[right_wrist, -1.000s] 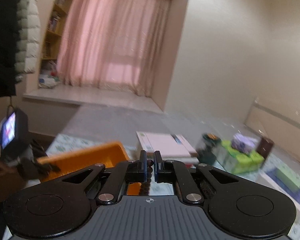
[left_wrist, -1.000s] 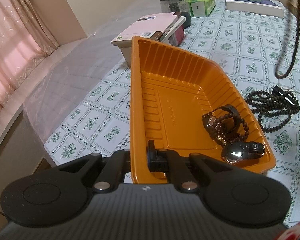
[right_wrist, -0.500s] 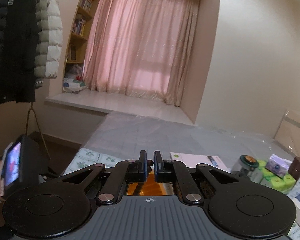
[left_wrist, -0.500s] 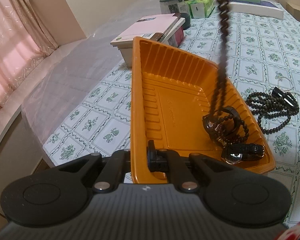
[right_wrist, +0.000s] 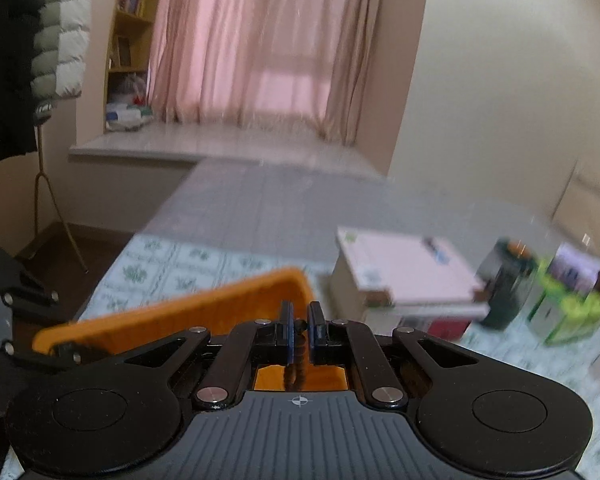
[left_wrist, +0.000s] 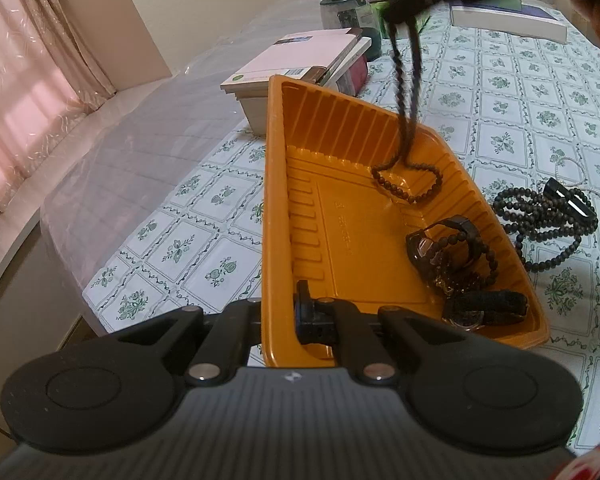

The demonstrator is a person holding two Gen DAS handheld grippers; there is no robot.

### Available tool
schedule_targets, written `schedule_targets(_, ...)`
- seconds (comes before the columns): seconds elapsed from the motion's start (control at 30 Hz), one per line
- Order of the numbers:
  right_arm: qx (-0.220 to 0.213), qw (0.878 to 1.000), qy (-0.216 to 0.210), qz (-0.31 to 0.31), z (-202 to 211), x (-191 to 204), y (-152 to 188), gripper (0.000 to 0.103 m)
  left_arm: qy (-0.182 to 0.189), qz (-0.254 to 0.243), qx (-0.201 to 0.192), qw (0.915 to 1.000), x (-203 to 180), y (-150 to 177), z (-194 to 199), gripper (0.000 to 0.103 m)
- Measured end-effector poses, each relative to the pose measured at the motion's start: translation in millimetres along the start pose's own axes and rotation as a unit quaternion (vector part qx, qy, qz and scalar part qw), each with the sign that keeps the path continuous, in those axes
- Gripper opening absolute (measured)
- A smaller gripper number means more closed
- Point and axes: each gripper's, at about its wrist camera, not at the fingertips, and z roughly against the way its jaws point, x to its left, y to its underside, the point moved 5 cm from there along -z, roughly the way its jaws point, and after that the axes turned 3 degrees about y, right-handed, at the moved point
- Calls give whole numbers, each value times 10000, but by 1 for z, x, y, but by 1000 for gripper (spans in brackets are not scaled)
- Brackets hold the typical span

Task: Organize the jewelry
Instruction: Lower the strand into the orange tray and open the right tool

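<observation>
Stack of books (left_wrist: 300,68), pink cover on top, sits on the green-patterned tablecloth (left_wrist: 540,92). Just behind the books: dark green jar (left_wrist: 346,10), then green tissue boxes (right_wrist: 568,304). Pink curtains (right_wrist: 256,40) far beyond the books at the window; puffer jackets (right_wrist: 40,28) hang left of the curtains.

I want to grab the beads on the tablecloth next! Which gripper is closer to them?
Probably the right gripper. It hangs above the orange tray, dangling a bead string into it. The left gripper clamps the tray's near corner, farther from the bead pile.
</observation>
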Motion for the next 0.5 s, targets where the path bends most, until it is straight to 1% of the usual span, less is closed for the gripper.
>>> schedule_targets(0.13,296,9995,-65,-106,-12,-5,14,7,3,-3,10,10000,0,0,-1,3)
schedule_targets(0.27,477,9988,-91,-103,-18,-8,22,7,2,-6,15,10000,0,0,-1,3)
schedule_targets(0.5,586,9981,-104,-131,-23,-6,31,7,5,-5,15,10000,0,0,-2,3)
